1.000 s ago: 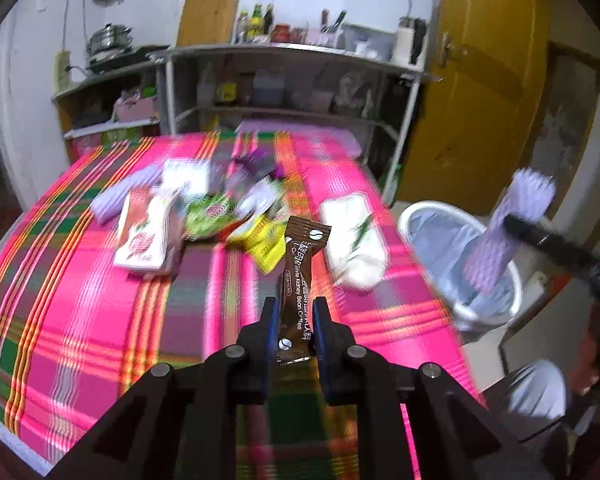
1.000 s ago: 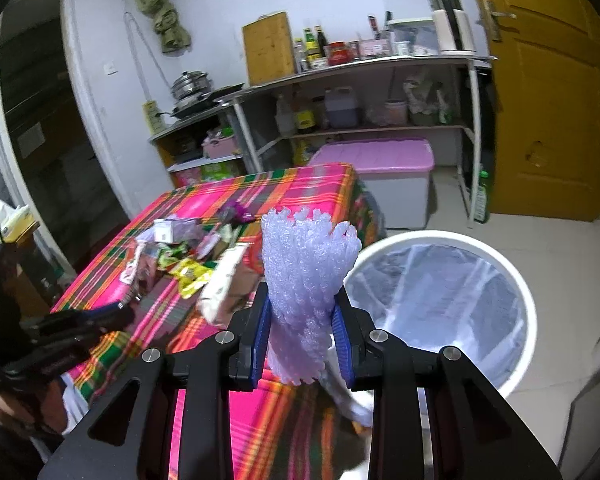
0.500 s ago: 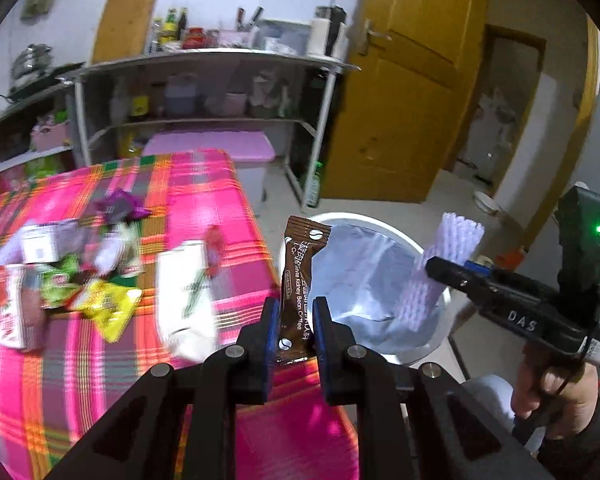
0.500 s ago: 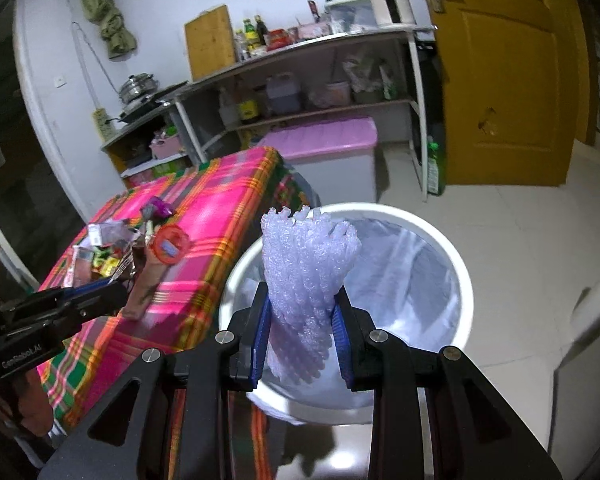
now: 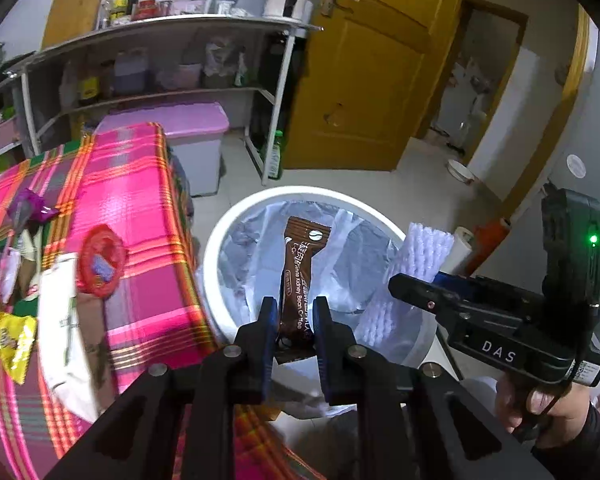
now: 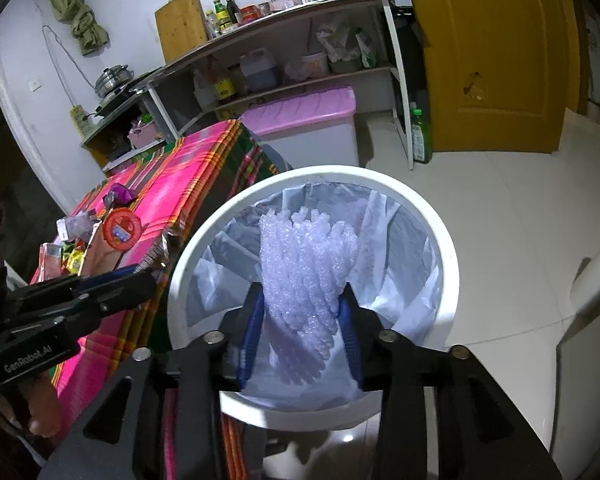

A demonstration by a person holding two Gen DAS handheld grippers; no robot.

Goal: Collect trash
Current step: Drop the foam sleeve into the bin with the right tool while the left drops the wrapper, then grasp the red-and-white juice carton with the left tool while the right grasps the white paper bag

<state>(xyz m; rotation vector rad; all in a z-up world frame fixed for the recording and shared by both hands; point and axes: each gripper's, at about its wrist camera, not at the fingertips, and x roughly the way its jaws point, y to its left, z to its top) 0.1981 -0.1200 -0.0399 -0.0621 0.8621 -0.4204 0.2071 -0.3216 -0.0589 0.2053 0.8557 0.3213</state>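
My left gripper is shut on a brown coffee sachet and holds it upright over the white trash bin with its clear liner. My right gripper holds a pale purple foam net sleeve over the same bin; its jaws stand wider apart than before, the foam still between them. The right gripper also shows in the left wrist view, with the foam net over the bin's right rim. The left gripper shows at the left of the right wrist view.
The table with the pink plaid cloth stands left of the bin and carries several wrappers, a red lid and a white pack. A pink-lidded box, metal shelves and a yellow door stand behind.
Both grippers moved from beside the table to above the bin opening. The right gripper's jaws have spread wider around the foam net. The left still grips the sachet.
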